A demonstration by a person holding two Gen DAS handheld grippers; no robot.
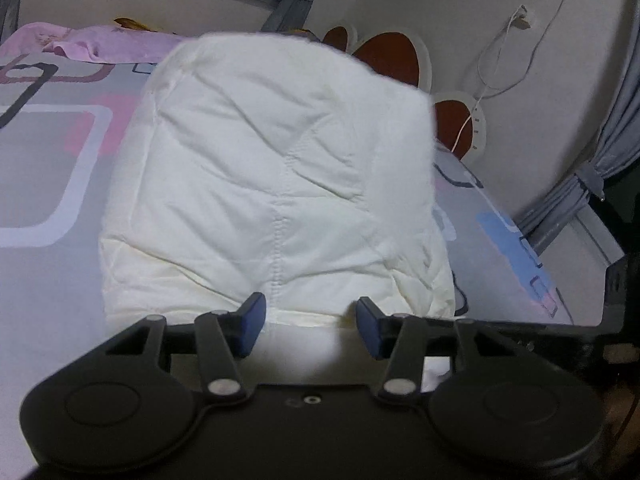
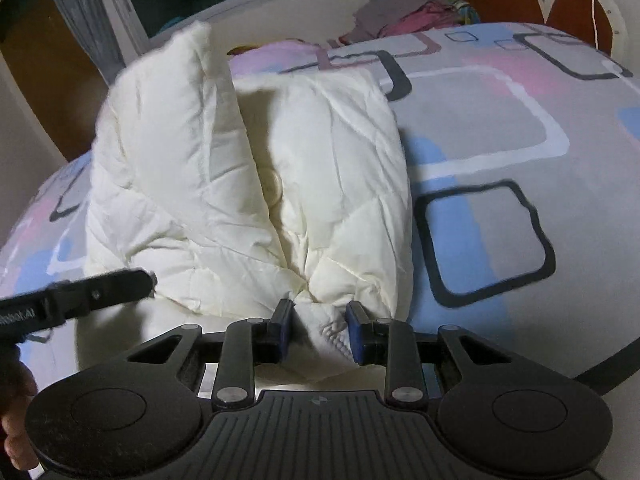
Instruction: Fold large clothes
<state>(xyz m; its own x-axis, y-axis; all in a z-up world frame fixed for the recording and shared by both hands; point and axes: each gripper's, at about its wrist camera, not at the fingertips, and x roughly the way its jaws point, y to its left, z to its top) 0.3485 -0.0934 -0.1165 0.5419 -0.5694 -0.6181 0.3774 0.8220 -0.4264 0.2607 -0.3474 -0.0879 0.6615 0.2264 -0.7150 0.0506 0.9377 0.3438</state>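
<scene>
In your left view, your left gripper [image 1: 310, 326] pinches the near edge of the puffy white jacket [image 1: 280, 168], which lies on the patterned bed [image 1: 52, 280]. In your right view, your right gripper [image 2: 318, 330] squeezes a bunch of the same jacket's hem. You seem to be mid-fold. Next, I think, lift both edges together and lay them over evenly.

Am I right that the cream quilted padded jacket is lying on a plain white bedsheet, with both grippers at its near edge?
Not quite. The cream quilted padded jacket lies on a patterned bedsheet, grey with pink, blue and white squares, not plain white; the right wrist view shows it. The left gripper and right gripper are indeed at its near edge.
</scene>
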